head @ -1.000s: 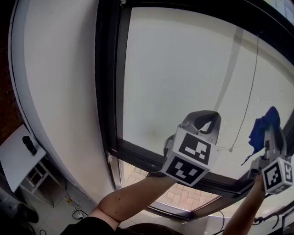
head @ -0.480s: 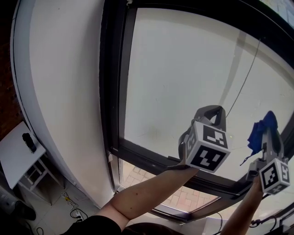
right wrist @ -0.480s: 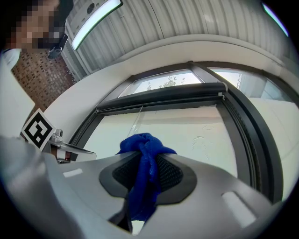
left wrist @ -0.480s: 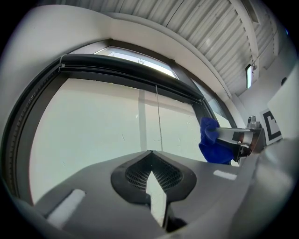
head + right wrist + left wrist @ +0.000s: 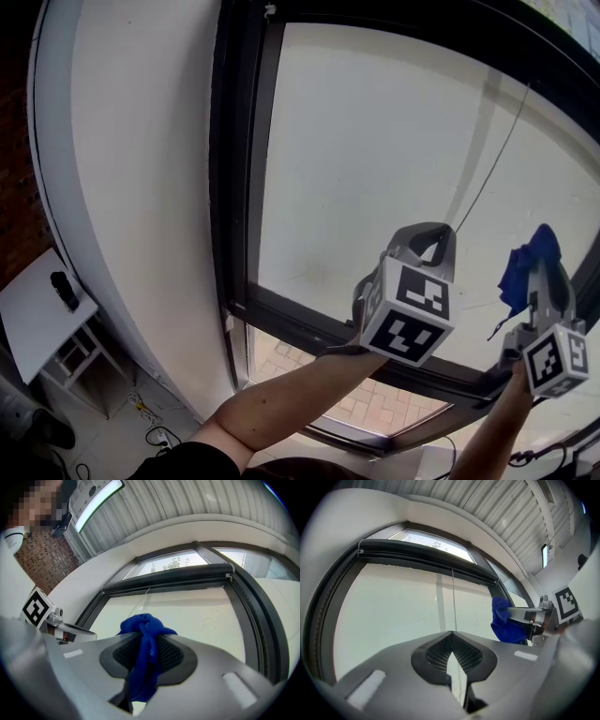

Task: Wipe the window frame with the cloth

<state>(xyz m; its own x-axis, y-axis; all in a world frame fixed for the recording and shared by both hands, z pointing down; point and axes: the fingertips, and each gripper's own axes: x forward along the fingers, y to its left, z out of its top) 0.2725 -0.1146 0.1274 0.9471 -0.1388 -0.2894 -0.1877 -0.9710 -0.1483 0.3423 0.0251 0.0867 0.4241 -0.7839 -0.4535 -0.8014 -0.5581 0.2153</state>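
Observation:
A black window frame surrounds a pale pane; it also shows in the gripper views. My right gripper is raised at the pane's right side, shut on a bunched blue cloth that hangs down between its jaws. The cloth is just short of the frame's right upright. My left gripper is held up mid-pane, jaws shut. A thin blind cord slants down and ends right at its tips, apparently pinched there.
A white curved wall borders the frame on the left. Far below at the left stands a white table with a dark object. Brick paving shows through the lower pane. A ceiling light is overhead.
The left gripper rose and shifted right to the cord, which hung free with its end bead before and now slants toward the tips. The right gripper with the cloth barely moved.

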